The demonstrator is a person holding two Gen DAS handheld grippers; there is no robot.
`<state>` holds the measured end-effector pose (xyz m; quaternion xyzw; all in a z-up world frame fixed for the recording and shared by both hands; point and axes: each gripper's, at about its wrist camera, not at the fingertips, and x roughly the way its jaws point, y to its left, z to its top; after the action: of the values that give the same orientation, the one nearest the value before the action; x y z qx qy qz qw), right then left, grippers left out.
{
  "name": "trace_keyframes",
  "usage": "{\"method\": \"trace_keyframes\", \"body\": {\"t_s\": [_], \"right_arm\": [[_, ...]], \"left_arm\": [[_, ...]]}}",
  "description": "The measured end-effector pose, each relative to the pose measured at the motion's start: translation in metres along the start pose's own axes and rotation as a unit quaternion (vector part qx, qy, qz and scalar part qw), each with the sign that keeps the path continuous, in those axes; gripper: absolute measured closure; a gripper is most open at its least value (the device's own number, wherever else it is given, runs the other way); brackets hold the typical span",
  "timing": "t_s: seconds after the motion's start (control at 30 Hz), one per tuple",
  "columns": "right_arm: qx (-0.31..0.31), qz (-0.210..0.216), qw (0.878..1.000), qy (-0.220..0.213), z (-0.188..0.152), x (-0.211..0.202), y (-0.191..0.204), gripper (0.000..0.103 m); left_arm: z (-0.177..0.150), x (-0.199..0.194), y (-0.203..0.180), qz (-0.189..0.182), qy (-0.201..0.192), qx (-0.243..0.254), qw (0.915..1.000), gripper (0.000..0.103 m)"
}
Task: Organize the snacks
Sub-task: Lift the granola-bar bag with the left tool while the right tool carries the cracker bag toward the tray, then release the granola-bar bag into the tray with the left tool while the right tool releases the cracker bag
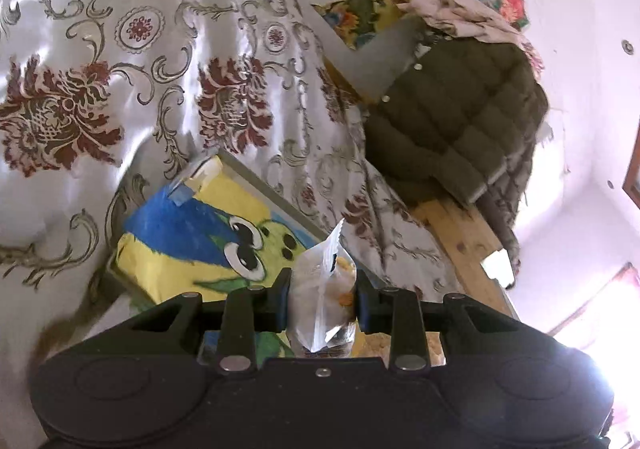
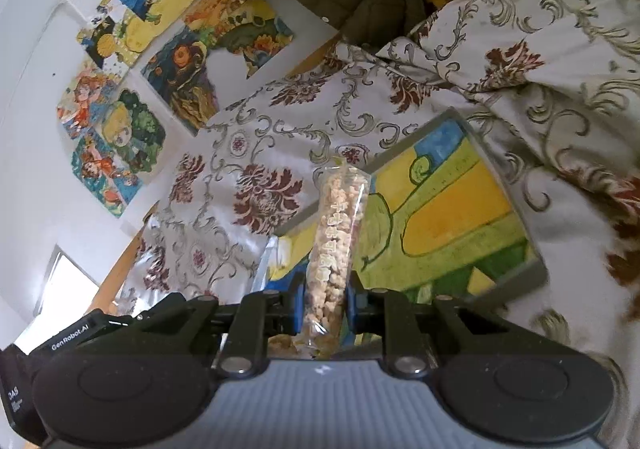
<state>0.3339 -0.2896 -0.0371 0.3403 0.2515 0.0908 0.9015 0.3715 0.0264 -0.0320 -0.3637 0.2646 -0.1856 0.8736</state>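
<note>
Here, two grips at once. Left gripper (image 1: 322,305) closed on a small clear bag (image 1: 324,301) of orange-flecked snack pieces, pinched across its middle, with the crimped top seal sticking up beyond the fingers. Right gripper (image 2: 323,301) likewise closed on a tall clear pouch (image 2: 336,241) packed with pale cereal-like bits, clamped near its lower end so most of the length stands free toward the far side. Both packs held in the air above a flowered bedspread (image 1: 160,61), each in front of a painted board (image 2: 440,209) lying on that cloth, the board showing a cartoon face with big eyes in the left view.

Likely light, both of them: thin film, loose dry contents. Soft and crinkly rather than stiff, probably slick on the outside, and prone to sag or slide if gripped only by the film. Contents look brittle, so a hard squeeze could crush them. Safest hold judged to be across the filled body, as now, or on the flat seal for the small bag.

Printed on the pouch: a column of white characters, too small to read. On the left gripper's body, seen at the near left of the right view: "GenRobot.AI" (image 2: 70,338), plus a partial "DAS". No brand legible on the small bag.
</note>
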Motion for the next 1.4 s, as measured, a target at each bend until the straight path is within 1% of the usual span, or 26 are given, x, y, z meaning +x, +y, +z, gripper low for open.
{"method": "trace_keyframes", "body": {"t_s": [0.1,0.17,0.27,0.33,0.43,0.47,0.5,0.53,0.57,0.6,0.63,0.67,0.7,0.73,0.8,0.83,0.9,0.93,0.97,1.0,1.03,1.1,1.13,1.27,1.37,1.4], "right_arm": [[0.002,-0.006,1.000,0.008,0.001,0.023,-0.004,0.081],[0.002,-0.012,1.000,0.015,-0.001,0.033,-0.005,0.081],[-0.013,-0.030,0.999,0.028,-0.005,0.046,-0.006,0.080],[-0.036,-0.053,0.997,0.036,-0.008,0.051,-0.005,0.080],[-0.054,-0.081,0.994,0.041,-0.009,0.053,-0.005,0.079],[-0.059,-0.087,0.994,0.041,-0.009,0.053,-0.003,0.078],[-0.066,-0.094,0.993,0.041,-0.009,0.051,-0.002,0.075],[-0.077,-0.106,0.990,0.040,-0.009,0.051,0.001,0.074],[-0.086,-0.114,0.989,0.039,-0.009,0.050,0.003,0.074],[-0.095,-0.120,0.988,0.038,-0.009,0.049,0.005,0.073],[-0.103,-0.126,0.986,0.036,-0.009,0.048,0.007,0.072],[-0.110,-0.132,0.985,0.036,-0.009,0.047,0.008,0.068],[-0.116,-0.137,0.983,0.035,-0.010,0.046,0.010,0.062],[-0.121,-0.142,0.982,0.033,-0.010,0.045,0.011,0.059],[-0.131,-0.147,0.980,0.029,-0.010,0.044,0.013,0.050],[-0.136,-0.148,0.979,0.027,-0.009,0.042,0.014,0.047],[-0.145,-0.153,0.977,0.021,-0.007,0.039,0.016,0.037],[-0.150,-0.157,0.976,0.015,-0.007,0.037,0.018,0.034],[-0.154,-0.159,0.975,0.007,-0.006,0.033,0.020,0.028],[-0.158,-0.160,0.974,0.001,-0.005,0.030,0.023,0.024],[-0.164,-0.159,0.974,-0.007,-0.004,0.026,0.026,0.022],[-0.173,-0.159,0.972,-0.021,-0.002,0.017,0.031,0.016],[-0.177,-0.159,0.971,-0.028,-0.001,0.012,0.032,0.015],[-0.192,-0.155,0.967,-0.057,-0.001,-0.012,0.040,0.006],[-0.210,-0.147,0.963,-0.085,-0.005,-0.034,0.048,0.000],[-0.221,-0.145,0.960,-0.095,-0.007,-0.041,0.051,0.000]], "left_arm": [[-0.001,0.020,0.010,0.008,-0.002,0.005,1.0000,0.070],[-0.002,0.030,0.015,0.021,-0.001,0.005,0.9998,0.070],[-0.007,0.041,0.023,0.030,0.003,0.010,0.9995,0.069],[-0.008,0.043,0.026,0.040,-0.003,0.015,0.9991,0.068],[-0.003,0.045,0.025,0.075,-0.003,0.040,0.9963,0.064],[-0.002,0.045,0.024,0.093,-0.003,0.053,0.9943,0.061],[-0.002,0.045,0.023,0.107,-0.003,0.067,0.9921,0.060],[-0.002,0.046,0.022,0.120,-0.004,0.079,0.9897,0.056],[-0.002,0.046,0.021,0.134,-0.004,0.091,0.9868,0.048],[-0.003,0.047,0.019,0.149,-0.004,0.105,0.9833,0.042],[-0.004,0.047,0.017,0.162,-0.004,0.117,0.9797,0.033],[-0.005,0.047,0.015,0.172,-0.007,0.128,0.9768,0.027],[-0.006,0.046,0.012,0.177,-0.012,0.141,0.9740,0.024],[-0.007,0.045,0.008,0.181,-0.015,0.154,0.9711,0.019],[-0.011,0.043,0.000,0.193,-0.025,0.185,0.9633,0.009],[-0.014,0.042,-0.005,0.197,-0.030,0.197,0.9599,0.003],[-0.020,0.039,-0.013,0.201,-0.042,0.222,0.9531,0.002],[-0.022,0.039,-0.017,0.201,-0.040,0.232,0.9508,0.002],[-0.023,0.039,-0.021,0.200,-0.037,0.241,0.9491,0.001],[-0.025,0.037,-0.024,0.198,-0.036,0.246,0.9481,0.001],[-0.026,0.034,-0.027,0.197,-0.038,0.249,0.9476,0.001],[-0.027,0.029,-0.032,0.194,-0.039,0.249,0.9480,0.001],[-0.027,0.025,-0.036,0.192,-0.040,0.247,0.9490,0.001],[-0.028,0.004,-0.046,0.190,-0.053,0.234,0.9520,0.001],[-0.029,-0.015,-0.055,0.190,-0.066,0.231,0.9521,0.001],[-0.031,-0.023,-0.059,0.189,-0.070,0.233,0.9513,0.001]]}}
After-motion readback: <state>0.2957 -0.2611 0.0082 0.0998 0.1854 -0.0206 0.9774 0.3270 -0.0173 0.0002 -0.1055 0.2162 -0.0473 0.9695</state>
